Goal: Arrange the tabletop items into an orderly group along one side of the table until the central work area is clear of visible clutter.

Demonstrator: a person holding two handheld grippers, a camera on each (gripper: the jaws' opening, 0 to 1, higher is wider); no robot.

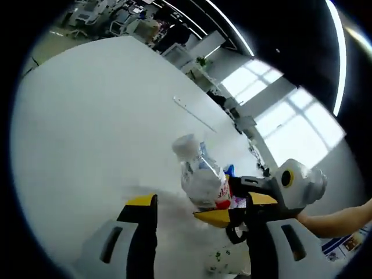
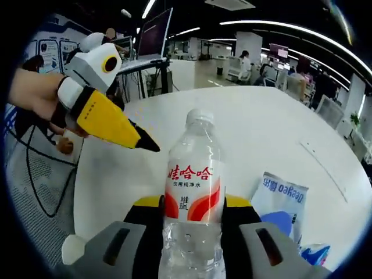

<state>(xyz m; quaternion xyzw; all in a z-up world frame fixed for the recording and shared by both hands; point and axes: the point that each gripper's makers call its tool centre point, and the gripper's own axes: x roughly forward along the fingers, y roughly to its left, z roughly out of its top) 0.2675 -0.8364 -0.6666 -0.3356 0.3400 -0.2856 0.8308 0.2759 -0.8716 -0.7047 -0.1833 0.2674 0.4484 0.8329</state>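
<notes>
In the left gripper view my left gripper (image 1: 200, 212) hangs wide open over the white table (image 1: 93, 145), with the water bottle (image 1: 200, 174) just ahead, pinched by the right gripper (image 1: 232, 218). In the right gripper view I see the right gripper (image 2: 192, 212) clamped on the upright bottle (image 2: 192, 203), snack packets (image 2: 282, 200) lying beside it, and the left gripper (image 2: 110, 119) hovering apart.

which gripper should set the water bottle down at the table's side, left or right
Right. The right gripper is already shut on the water bottle, upright between its jaws. The left gripper is open, beside it and holds nothing.
</notes>
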